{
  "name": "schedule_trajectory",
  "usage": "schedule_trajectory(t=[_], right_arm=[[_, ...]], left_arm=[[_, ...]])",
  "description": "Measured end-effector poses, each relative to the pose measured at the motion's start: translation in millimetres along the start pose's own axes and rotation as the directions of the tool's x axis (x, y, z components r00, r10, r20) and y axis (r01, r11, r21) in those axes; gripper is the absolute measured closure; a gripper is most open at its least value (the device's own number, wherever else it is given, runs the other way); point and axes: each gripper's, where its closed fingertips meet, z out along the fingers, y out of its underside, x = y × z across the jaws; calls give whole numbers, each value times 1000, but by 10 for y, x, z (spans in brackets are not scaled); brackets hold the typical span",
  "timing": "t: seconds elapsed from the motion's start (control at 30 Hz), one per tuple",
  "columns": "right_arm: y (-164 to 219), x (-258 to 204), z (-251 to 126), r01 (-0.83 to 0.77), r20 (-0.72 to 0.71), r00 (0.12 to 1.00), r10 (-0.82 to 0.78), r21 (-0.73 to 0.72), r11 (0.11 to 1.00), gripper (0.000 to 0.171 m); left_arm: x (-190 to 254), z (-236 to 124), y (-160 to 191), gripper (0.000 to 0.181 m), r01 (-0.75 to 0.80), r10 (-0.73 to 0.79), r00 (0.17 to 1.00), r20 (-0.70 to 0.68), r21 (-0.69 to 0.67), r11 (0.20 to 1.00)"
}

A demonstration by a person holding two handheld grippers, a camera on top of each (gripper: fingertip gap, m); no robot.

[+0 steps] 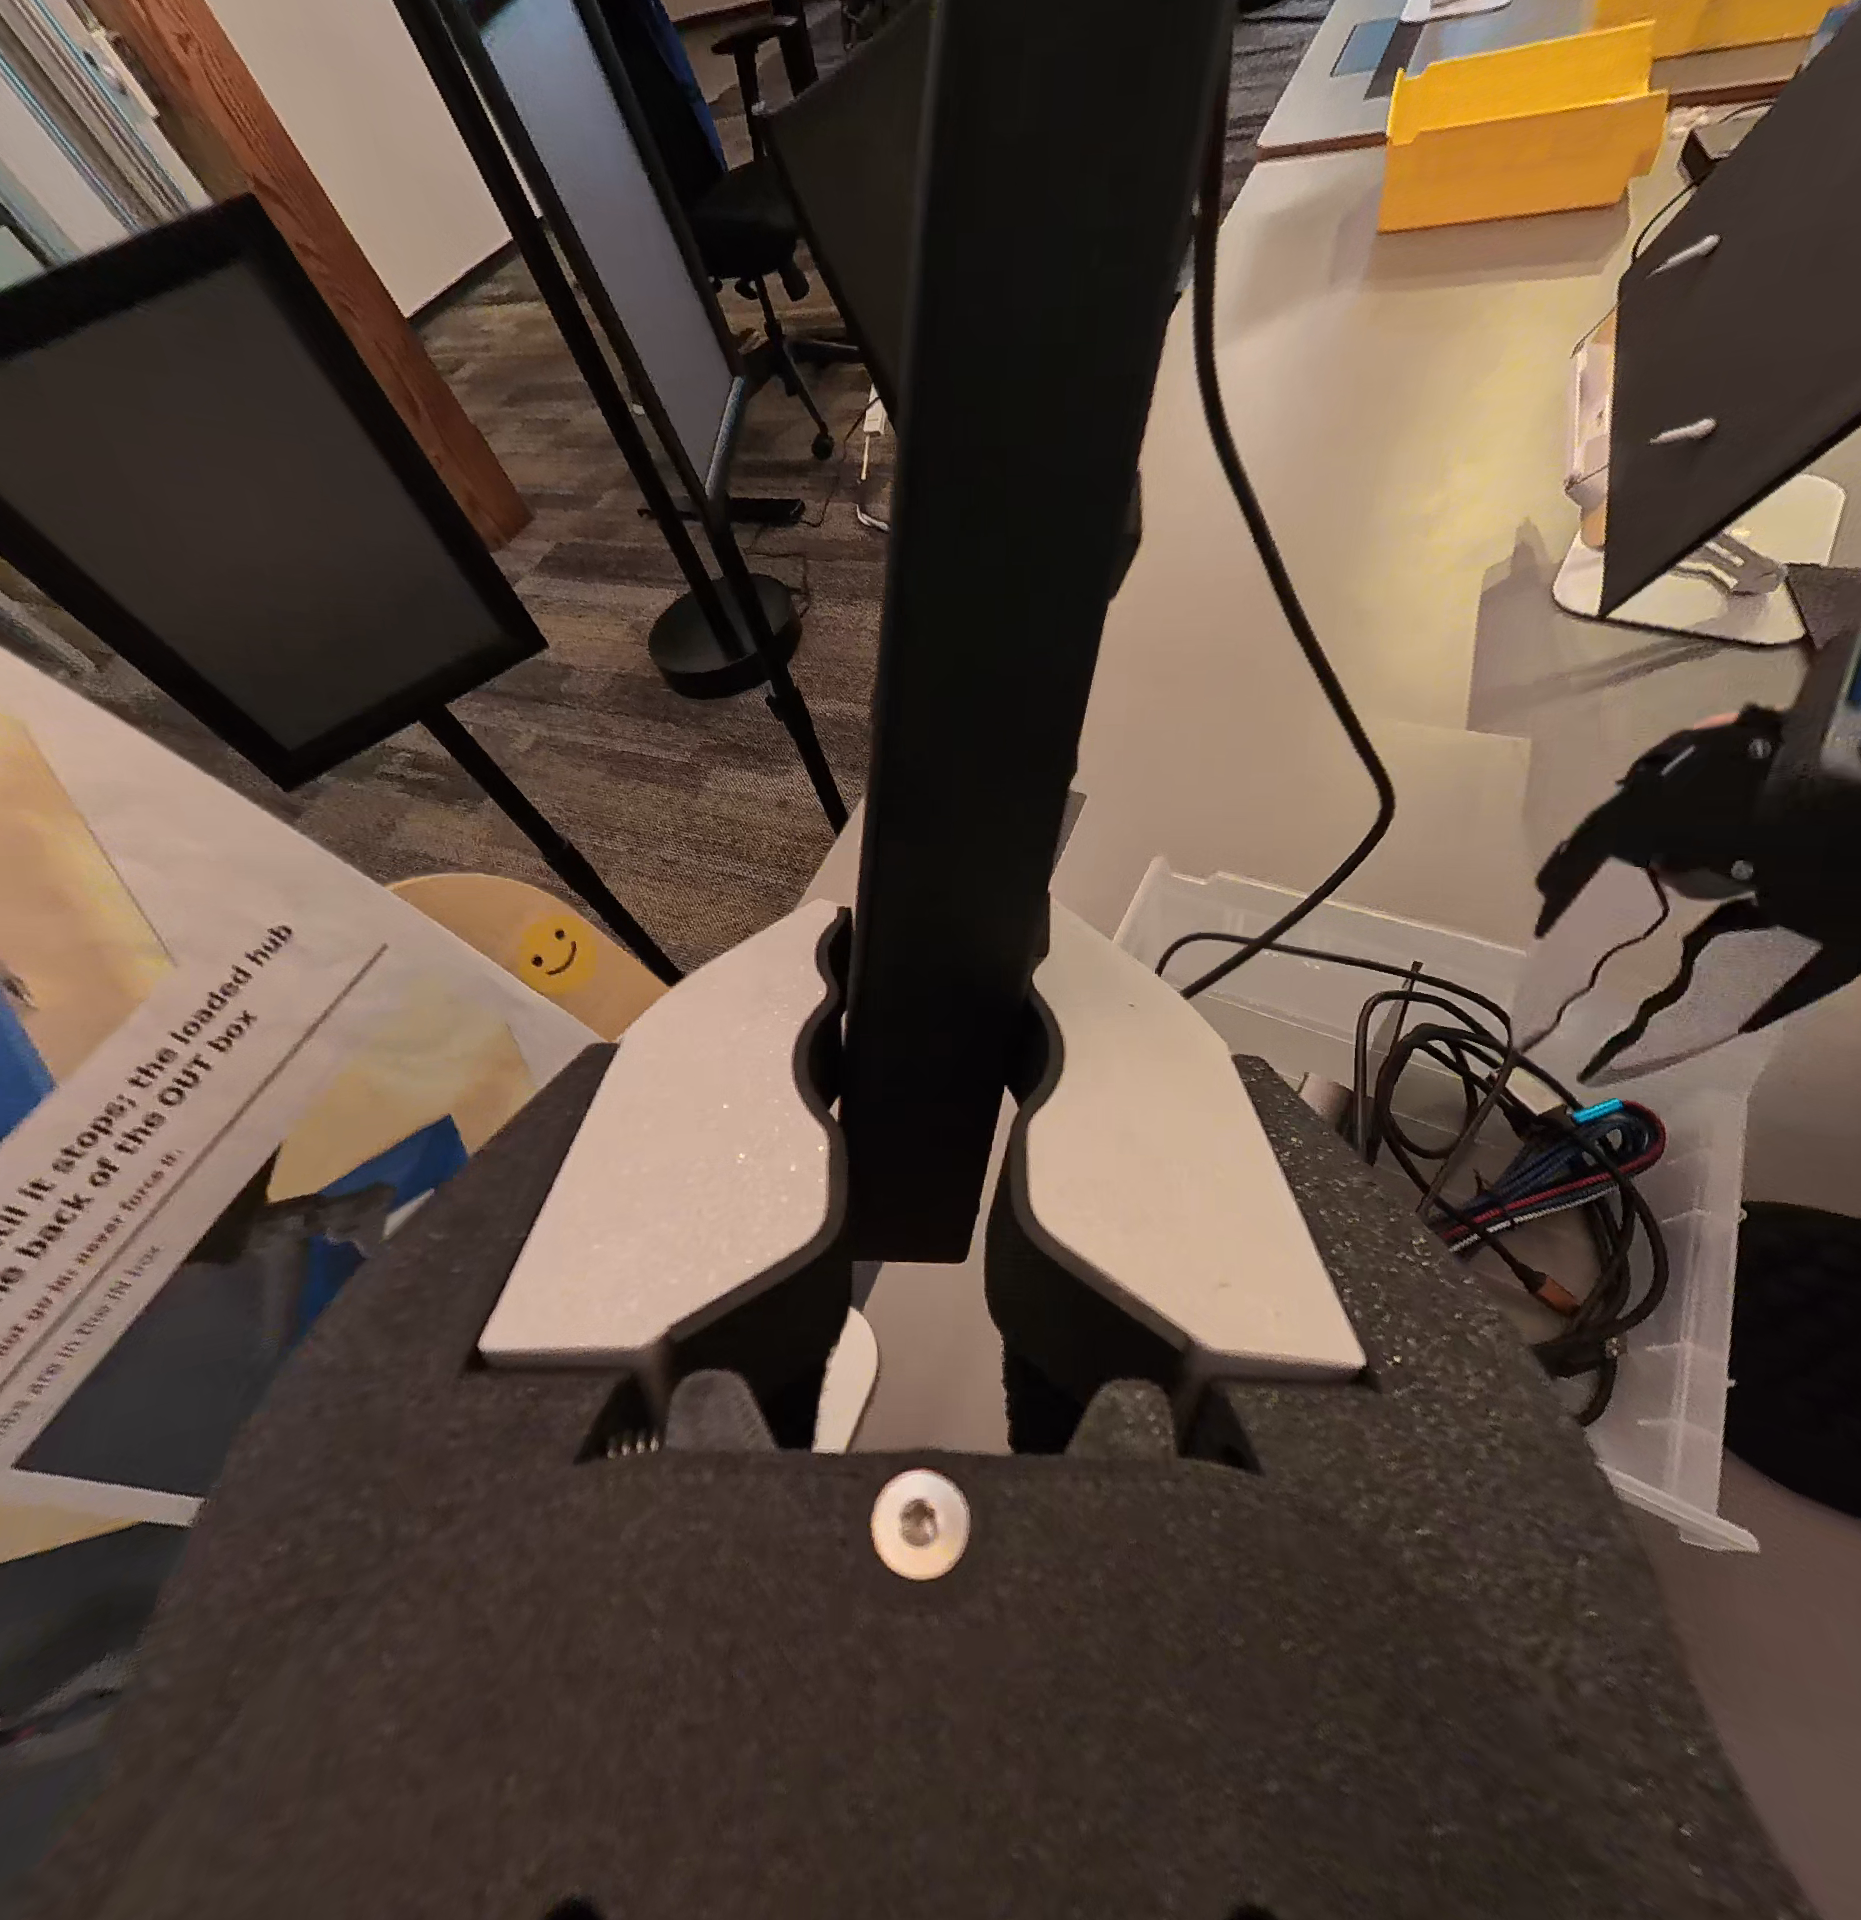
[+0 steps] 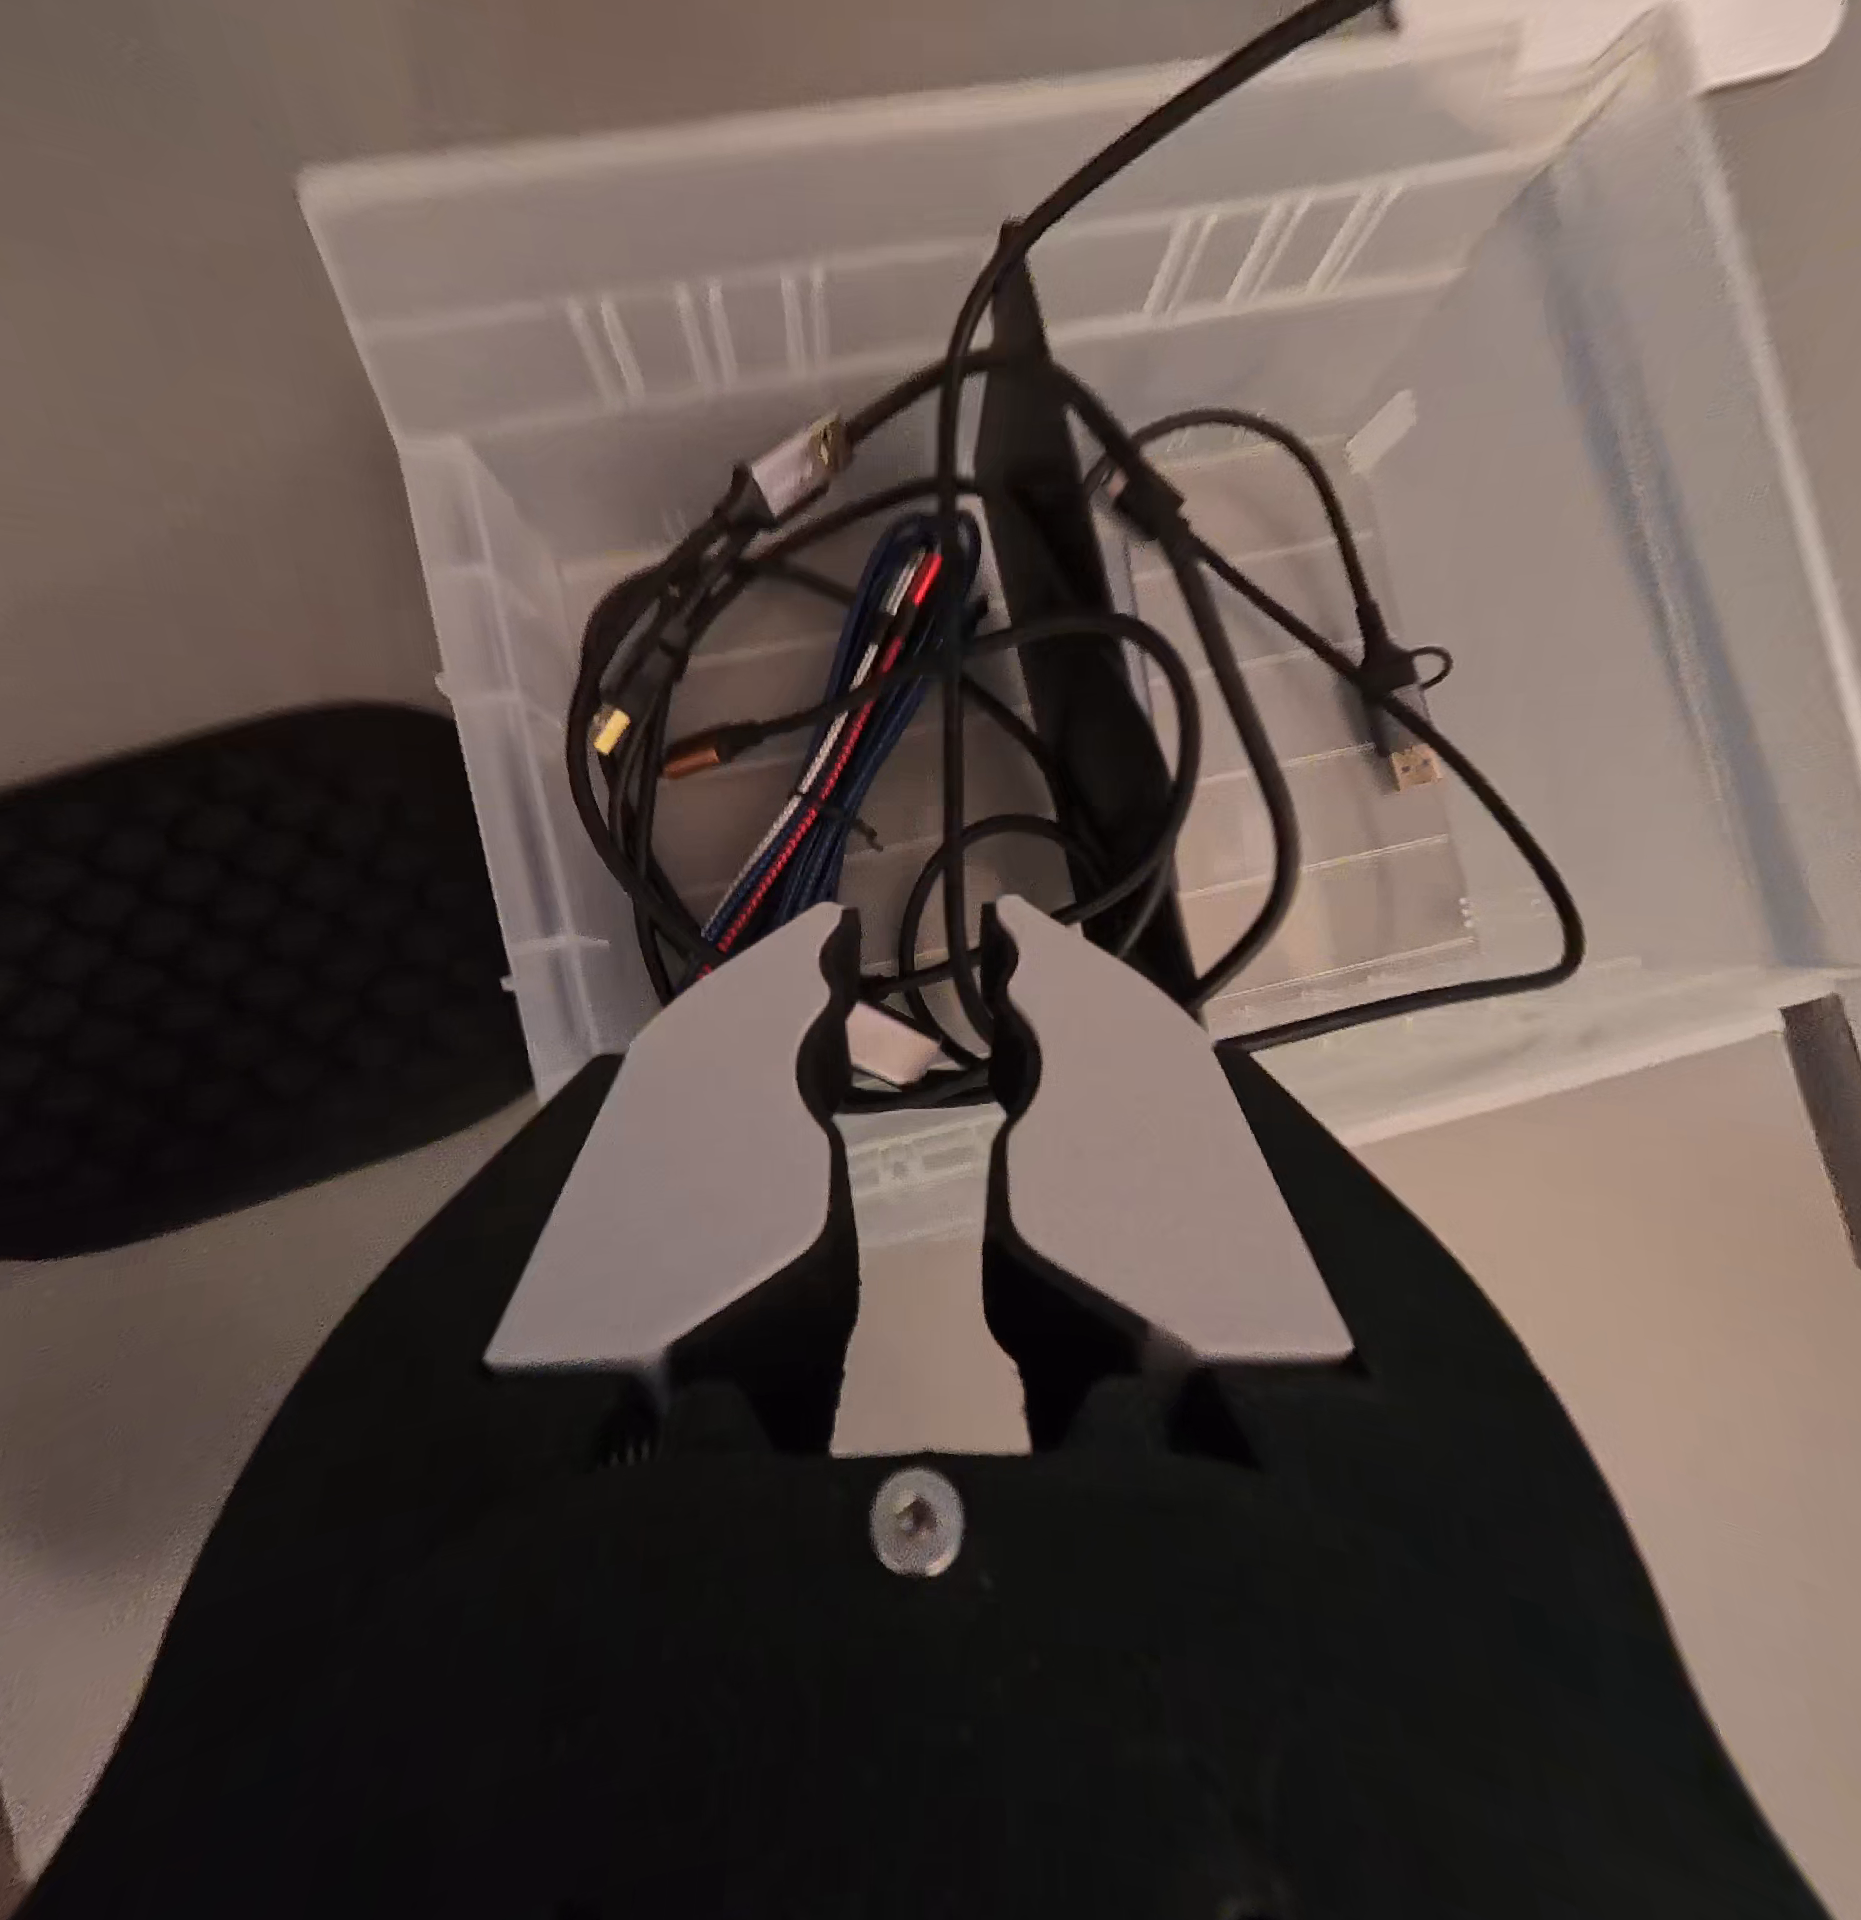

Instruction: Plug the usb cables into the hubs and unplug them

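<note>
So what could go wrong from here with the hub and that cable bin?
1. The cables in the bin are tangled, so the open right gripper above them may lift several at once.
2. The hub is long and the left gripper clamps it near one end, so it could swing or slip.
3. The hub's own cord trails into the bin and might snag.

Open office — swivel chair (image 1: 760, 239), carpet-tile floor (image 1: 614, 582), black-framed sign stand (image 1: 209, 488), pale desk (image 1: 1425, 582)
</note>
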Motion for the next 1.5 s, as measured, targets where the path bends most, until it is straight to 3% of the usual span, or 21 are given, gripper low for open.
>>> schedule_trajectory(t=[0.2,0.37,0.43,0.63,0.8,0.97,1.1,1.3,1.5], right_arm=[[77,32,286,84,-37,995,-91,-147,985,148],[181,127,420,116,-71,988,-139,-264,957,165],[105,128,418,115,-75,988,-136,-238,964,165],[-473,457,62,33,-160,987,-29,21,999,166],[-468,783,251,-110,-48,993,107,-60,992,165],[-155,816,628,-122,20,991,133,-281,952,166],[-16,794,723,-139,31,986,166,-408,902,165],[-214,767,582,-9,0,1000,9,-342,940,164],[-275,811,442,37,-161,982,-95,-329,944,154]], left_arm=[[52,5,-89,155,-29,29,1000,2,-5,1000],[83,20,-75,155,-29,29,1000,-1,-7,1000],[73,12,-89,155,-35,35,999,5,-11,999],[138,-3,-369,155,-54,54,999,-3,27,998],[352,187,-554,155,-65,66,997,-36,27,998],[542,421,-457,155,-53,54,996,-73,11,999],[615,574,-229,155,-45,42,994,-101,-28,999],[570,697,4,155,-28,22,995,-96,-63,998],[498,755,113,155,4,-11,996,-91,-68,998]])
